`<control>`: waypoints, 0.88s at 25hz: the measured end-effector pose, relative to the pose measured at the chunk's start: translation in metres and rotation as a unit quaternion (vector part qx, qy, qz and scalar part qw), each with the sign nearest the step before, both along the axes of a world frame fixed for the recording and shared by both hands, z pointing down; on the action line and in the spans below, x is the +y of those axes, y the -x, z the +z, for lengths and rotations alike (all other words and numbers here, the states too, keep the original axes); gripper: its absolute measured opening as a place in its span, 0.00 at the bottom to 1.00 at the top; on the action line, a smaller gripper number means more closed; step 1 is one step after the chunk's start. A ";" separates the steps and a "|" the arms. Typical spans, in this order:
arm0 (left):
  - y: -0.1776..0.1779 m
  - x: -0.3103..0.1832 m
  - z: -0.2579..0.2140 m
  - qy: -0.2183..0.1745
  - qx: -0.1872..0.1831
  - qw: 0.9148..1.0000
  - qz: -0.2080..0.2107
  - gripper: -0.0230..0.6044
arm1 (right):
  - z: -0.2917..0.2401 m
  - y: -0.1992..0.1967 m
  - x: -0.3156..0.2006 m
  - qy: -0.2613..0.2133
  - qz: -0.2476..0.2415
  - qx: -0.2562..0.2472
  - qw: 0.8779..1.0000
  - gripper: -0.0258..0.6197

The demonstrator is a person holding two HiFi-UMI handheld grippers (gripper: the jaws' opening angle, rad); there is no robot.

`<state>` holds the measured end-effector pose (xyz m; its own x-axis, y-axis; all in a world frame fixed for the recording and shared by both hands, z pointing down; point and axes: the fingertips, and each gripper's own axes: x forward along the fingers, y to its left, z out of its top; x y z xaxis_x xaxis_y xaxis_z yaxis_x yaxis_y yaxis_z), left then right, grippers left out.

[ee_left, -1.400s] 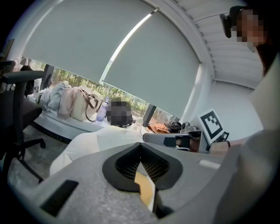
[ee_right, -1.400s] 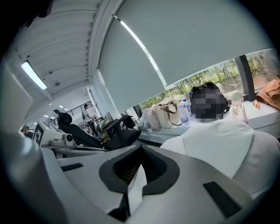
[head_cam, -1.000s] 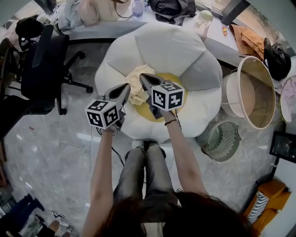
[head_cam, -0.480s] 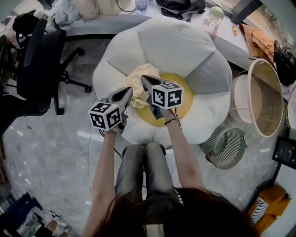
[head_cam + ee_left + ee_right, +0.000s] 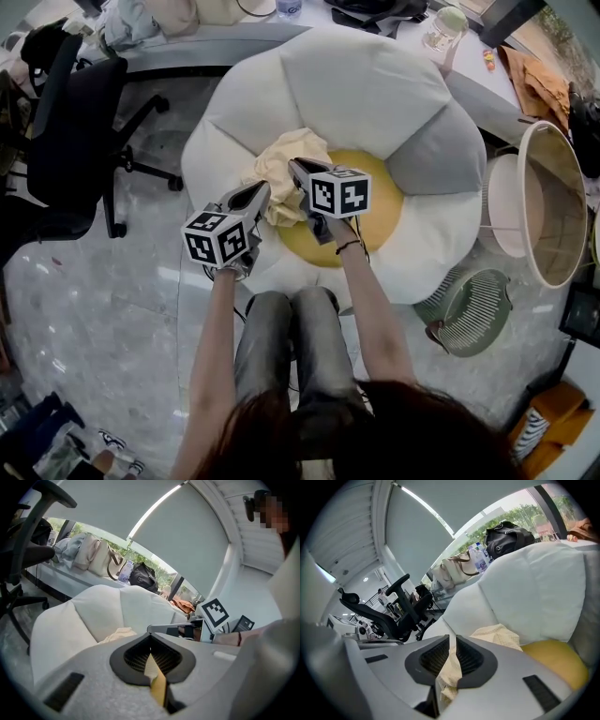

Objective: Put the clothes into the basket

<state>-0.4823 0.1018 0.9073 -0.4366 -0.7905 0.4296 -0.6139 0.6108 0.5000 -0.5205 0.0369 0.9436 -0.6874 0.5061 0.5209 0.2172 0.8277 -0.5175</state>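
1. My left gripper point(image 5: 151, 660) has its jaws clenched on a thin fold of the cream cloth point(image 5: 117, 633); the fabric shows as a narrow strip pinched between the pads.
2. My right gripper point(image 5: 452, 656) is likewise clamped on the same cloth, with a crumpled bunch caught between its jaws and hanging out below them.
3. From the head view, the two grippers sit side by side, left gripper point(image 5: 261, 190) and right gripper point(image 5: 295, 167), both nosed into the near edge of the cloth point(image 5: 281, 169).
4. The rest of the cloth lies heaped on the flower-shaped cushion point(image 5: 375, 84), where a white petal meets the yellow centre point(image 5: 370, 202).
5. The round basket point(image 5: 548, 202) stands tilted on the floor, just off the cushion's right side, well apart from the cloth.
6. A green slatted bin point(image 5: 473, 309) lies below it, and a black office chair point(image 5: 70, 141) stands to the left.
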 end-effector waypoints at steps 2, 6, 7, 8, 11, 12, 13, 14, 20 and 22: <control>0.000 0.000 0.011 0.001 0.002 1.000 -0.002 0.05 | 0.016 -0.002 0.000 0.001 -0.001 0.010 1.000 0.06; 0.000 0.000 0.030 0.004 0.009 1.000 -0.001 0.05 | 0.044 -0.004 -0.002 0.002 0.009 0.032 0.999 0.22; 0.001 -0.001 0.034 0.004 0.010 1.000 -0.001 0.05 | 0.051 -0.004 -0.003 0.003 0.016 0.040 0.999 0.24; 0.000 -0.001 0.038 0.004 0.011 1.000 0.000 0.05 | 0.057 -0.003 -0.005 0.003 0.022 0.045 0.999 0.27; 0.000 0.000 0.048 0.003 0.014 1.000 -0.001 0.05 | 0.072 -0.001 -0.008 -0.005 0.030 0.056 0.998 0.34; 0.001 0.000 0.051 0.003 0.014 1.000 -0.002 0.05 | 0.076 0.000 -0.009 -0.006 0.031 0.061 0.998 0.35; 0.001 0.000 0.053 0.002 0.015 1.000 -0.003 0.05 | 0.081 0.001 -0.010 -0.004 0.032 0.066 0.997 0.36; 0.001 0.000 0.056 0.002 0.015 1.000 -0.003 0.05 | 0.085 0.002 -0.010 0.000 0.032 0.072 0.997 0.36; 0.000 0.004 0.068 0.004 0.020 1.000 -0.008 0.05 | 0.116 0.004 0.006 0.010 0.022 0.125 0.992 0.36; -0.001 0.005 0.070 0.004 0.022 1.000 -0.009 0.05 | 0.124 0.002 0.010 -0.013 0.018 0.140 0.990 0.29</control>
<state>-0.4813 0.1071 0.9774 -0.4311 -0.7793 0.4548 -0.5804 0.6254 0.5215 -0.5222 0.0467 1.0678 -0.5308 0.4687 0.7061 0.0383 0.8456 -0.5325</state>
